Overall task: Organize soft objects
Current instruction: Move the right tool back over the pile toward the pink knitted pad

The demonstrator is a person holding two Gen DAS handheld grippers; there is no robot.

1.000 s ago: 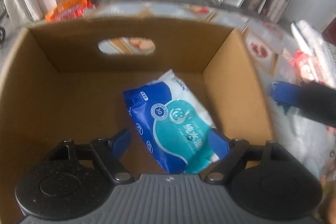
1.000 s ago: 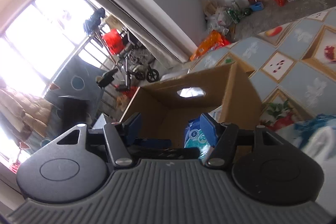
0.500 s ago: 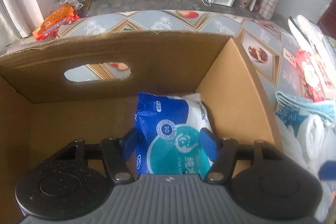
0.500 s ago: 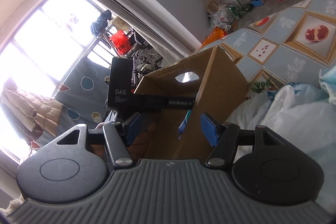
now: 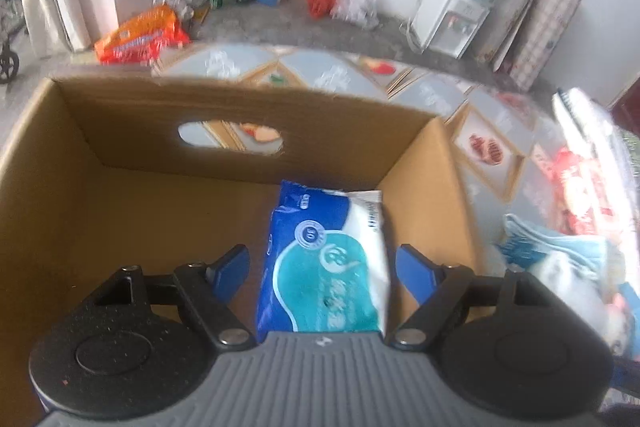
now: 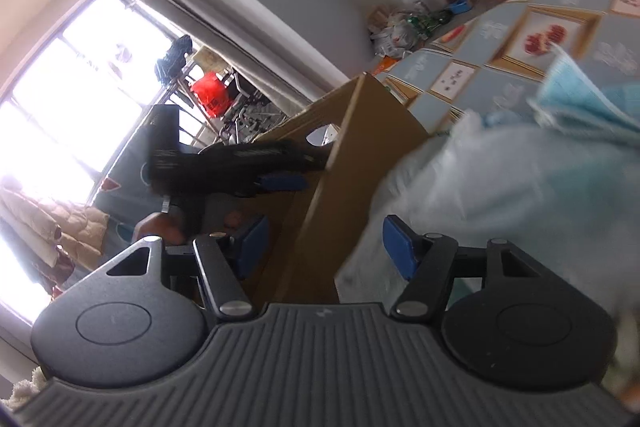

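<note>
A blue, teal and white tissue pack [image 5: 326,259] lies in the brown cardboard box [image 5: 120,211], against its right wall. My left gripper [image 5: 322,271] hovers over the pack, jaws open on either side of it, not touching. My right gripper [image 6: 326,243] is open and empty outside the box, straddling the box's right wall [image 6: 348,187]. A white plastic bag [image 6: 500,187] and a light blue folded cloth [image 6: 580,103] lie to its right. The left gripper's black body [image 6: 240,163] shows above the box in the right wrist view.
The box stands on a table with a patterned fruit cloth [image 5: 480,115]. A blue cloth and white bag [image 5: 560,259] and red packets [image 5: 580,183] lie right of the box. An orange pack [image 5: 140,35] and a water dispenser [image 5: 452,15] stand on the floor behind.
My left gripper opened and drew back; the tissue pack now lies free by the box's right wall. My right gripper swung right, out of the box toward the white bag.
</note>
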